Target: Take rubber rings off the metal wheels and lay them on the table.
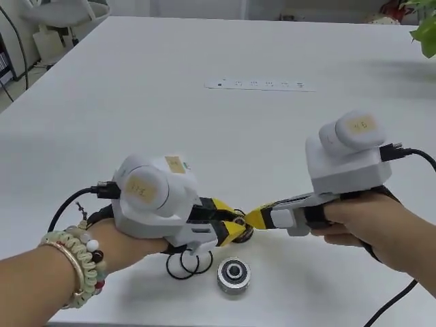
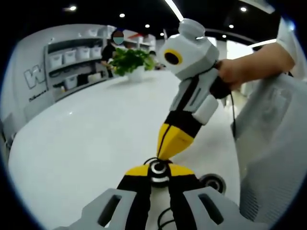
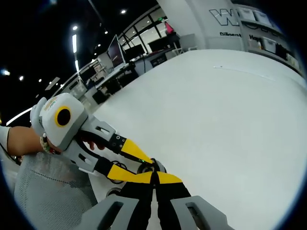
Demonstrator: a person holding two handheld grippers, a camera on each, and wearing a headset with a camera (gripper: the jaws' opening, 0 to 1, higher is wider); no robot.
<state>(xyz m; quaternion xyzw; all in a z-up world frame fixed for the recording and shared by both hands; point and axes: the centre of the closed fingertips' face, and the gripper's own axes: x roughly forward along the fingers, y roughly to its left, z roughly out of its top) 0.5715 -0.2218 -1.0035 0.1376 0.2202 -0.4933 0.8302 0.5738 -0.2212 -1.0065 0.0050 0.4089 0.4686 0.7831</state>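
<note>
**Now: both grippers meet on one wheel**

Well, the white table lies under both your grippers. Your left gripper is closed on a metal wheel, one yellow jaw on each side of it. Your right gripper comes in from the opposite side, its jaws pressed together, the tip touching the rim of that held wheel. I cannot tell whether a rubber ring is pinched between them.

A second metal wheel lies flat on the table just below the two tips, nearer to you, with no gripper touching it. Two black rubber rings lie overlapping on the table just beside that wheel, under the body of your left gripper.
</note>
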